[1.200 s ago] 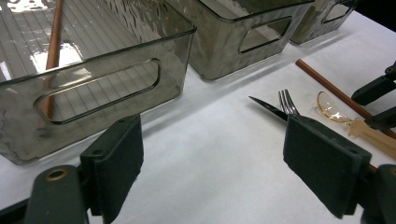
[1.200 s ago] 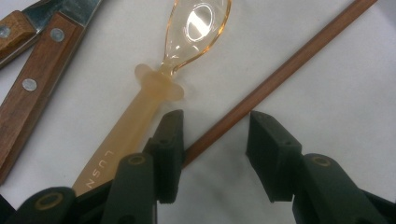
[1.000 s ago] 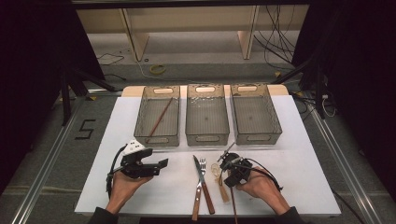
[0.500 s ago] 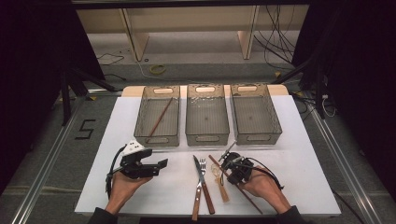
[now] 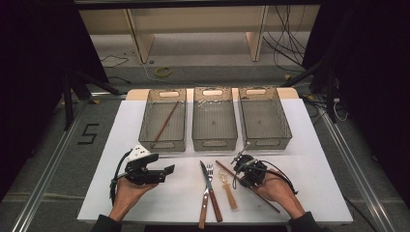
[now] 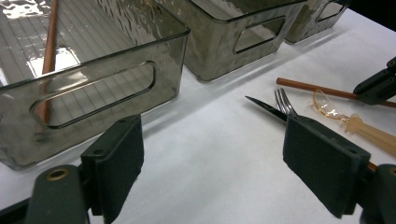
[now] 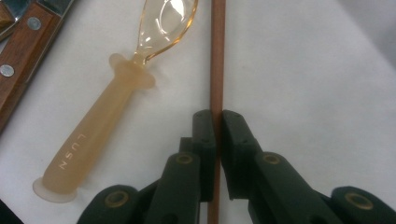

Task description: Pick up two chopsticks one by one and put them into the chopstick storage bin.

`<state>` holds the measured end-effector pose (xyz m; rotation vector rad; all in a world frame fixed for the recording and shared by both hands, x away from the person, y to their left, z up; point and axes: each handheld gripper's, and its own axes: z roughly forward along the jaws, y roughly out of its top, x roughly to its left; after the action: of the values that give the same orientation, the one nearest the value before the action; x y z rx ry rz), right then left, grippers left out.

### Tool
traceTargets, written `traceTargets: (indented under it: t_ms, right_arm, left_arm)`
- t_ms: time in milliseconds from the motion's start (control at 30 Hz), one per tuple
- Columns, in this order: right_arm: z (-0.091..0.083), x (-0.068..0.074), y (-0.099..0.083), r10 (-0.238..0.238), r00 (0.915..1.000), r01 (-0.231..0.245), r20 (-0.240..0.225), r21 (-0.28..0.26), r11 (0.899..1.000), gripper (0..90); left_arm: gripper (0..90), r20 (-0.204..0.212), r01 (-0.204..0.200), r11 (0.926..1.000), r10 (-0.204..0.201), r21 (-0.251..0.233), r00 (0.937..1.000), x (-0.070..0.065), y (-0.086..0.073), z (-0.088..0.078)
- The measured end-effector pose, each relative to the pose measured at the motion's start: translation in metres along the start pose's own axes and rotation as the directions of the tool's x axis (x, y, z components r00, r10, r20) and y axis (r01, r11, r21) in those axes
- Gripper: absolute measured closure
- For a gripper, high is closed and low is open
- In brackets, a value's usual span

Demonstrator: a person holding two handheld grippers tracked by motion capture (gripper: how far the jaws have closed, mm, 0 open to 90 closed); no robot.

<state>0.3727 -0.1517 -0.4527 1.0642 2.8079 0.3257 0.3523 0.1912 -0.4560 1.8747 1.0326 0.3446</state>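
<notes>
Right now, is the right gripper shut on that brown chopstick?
Shut: the right gripper has just closed, pads pressing the chopstick from both sides.

**Brown chopstick clamped on the white table**

The chopstick (image 7: 217, 56) is a thin, straight, reddish-brown wooden rod. In the high view it slants from about 10 o'clock to 4 o'clock (image 5: 227, 170), lying just at 3 o'clock of a translucent amber spoon (image 7: 112, 98). Its middle is pinched between closed jaws.
</notes>
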Motion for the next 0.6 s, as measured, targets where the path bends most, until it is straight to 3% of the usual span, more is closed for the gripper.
traceTargets:
  t_ms: [200,367,467,600]
  right_arm:
    - [-0.014,-0.002,0.001,-0.022,0.9997,0.022,0.001,-0.04,0.999,85.0]
    - [-0.024,0.002,0.002,-0.057,0.9984,0.057,-0.003,-0.067,0.996,85.0]
    - [-0.028,0.006,0.004,-0.084,0.9965,0.083,-0.004,-0.075,0.994,85.0]
    - [-0.032,0.013,0.007,-0.133,0.9911,0.132,-0.009,-0.08,0.988,85.0]
  left_arm:
    - [19.1,0.039,-0.051,0.9987,0.051,0.004,0.998,-0.008,0.005,0.001]
    - [19.0,0.075,-0.11,0.9938,0.108,0.018,0.9913,-0.015,0.012,0.003]
    - [18.7,0.101,-0.134,0.9905,0.13,0.03,0.9863,-0.019,0.017,0.006]
    - [18.6,0.14,-0.181,0.9826,0.174,0.039,0.9747,-0.026,0.025,0.01]
